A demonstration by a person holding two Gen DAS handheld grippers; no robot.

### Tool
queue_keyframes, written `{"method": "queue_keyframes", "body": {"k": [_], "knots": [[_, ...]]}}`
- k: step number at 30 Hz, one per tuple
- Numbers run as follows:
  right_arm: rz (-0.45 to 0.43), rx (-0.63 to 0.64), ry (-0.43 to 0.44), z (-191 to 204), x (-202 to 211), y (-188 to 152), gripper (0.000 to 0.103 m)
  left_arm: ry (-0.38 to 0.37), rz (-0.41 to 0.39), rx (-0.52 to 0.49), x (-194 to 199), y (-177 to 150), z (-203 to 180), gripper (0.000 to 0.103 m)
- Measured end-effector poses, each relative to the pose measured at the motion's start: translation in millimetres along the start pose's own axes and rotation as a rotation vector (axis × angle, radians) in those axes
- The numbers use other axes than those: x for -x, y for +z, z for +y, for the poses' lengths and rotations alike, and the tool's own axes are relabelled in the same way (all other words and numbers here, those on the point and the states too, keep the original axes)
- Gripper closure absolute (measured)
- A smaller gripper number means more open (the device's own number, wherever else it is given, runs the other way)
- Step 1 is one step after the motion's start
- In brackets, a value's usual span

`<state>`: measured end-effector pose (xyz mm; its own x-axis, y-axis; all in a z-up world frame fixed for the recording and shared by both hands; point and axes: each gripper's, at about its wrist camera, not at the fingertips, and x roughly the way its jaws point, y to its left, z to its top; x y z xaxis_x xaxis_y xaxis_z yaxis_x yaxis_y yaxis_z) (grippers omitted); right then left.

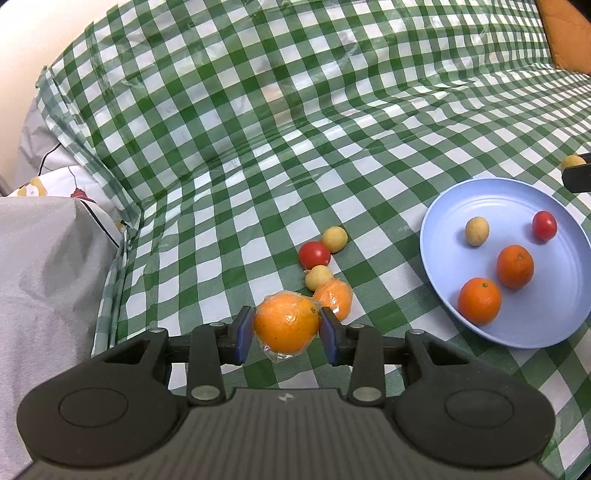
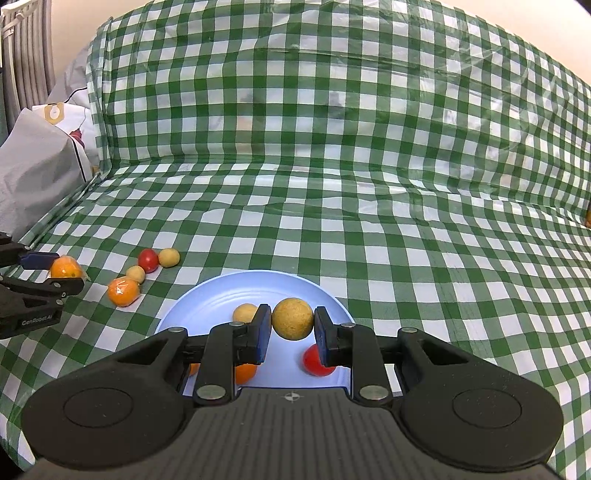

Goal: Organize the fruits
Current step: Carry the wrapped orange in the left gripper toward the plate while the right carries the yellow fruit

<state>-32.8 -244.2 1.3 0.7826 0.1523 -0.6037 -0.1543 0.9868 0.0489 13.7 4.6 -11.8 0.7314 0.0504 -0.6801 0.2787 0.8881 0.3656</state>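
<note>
My left gripper [image 1: 287, 334] is shut on a plastic-wrapped orange [image 1: 287, 321], held just above the green checked cloth; it also shows in the right wrist view [image 2: 65, 268]. Behind it lie another wrapped orange [image 1: 334, 297], a red tomato [image 1: 314, 254] and two yellow round fruits [image 1: 334, 239] [image 1: 318, 277]. My right gripper [image 2: 291, 328] is shut on a yellow round fruit [image 2: 293, 318] above the light blue plate [image 2: 207, 306]. The plate [image 1: 443, 236] holds two oranges [image 1: 479, 301] [image 1: 515, 266], a tomato [image 1: 544, 225] and a yellow fruit [image 1: 477, 231].
The green checked cloth [image 2: 369, 229] covers the surface and rises up the back. Grey and white bedding [image 1: 48, 266] lies past the cloth's left edge. An orange cushion [image 1: 565, 33] sits at the far right corner.
</note>
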Motion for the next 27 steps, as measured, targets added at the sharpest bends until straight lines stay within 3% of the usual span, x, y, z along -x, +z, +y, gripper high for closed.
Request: {"method": "queue_keyframes", "body": {"k": [15, 27], "knots": [[0.035, 0.001, -0.037, 0, -5, -3, 0.077, -0.078, -0.078, -0.002, 5, 11, -14, 0.061], [0.067, 0.023, -0.051, -7, -13, -9, 0.077, -0.181, -0.17, -0.056, 3, 27, -52, 0.061]]}}
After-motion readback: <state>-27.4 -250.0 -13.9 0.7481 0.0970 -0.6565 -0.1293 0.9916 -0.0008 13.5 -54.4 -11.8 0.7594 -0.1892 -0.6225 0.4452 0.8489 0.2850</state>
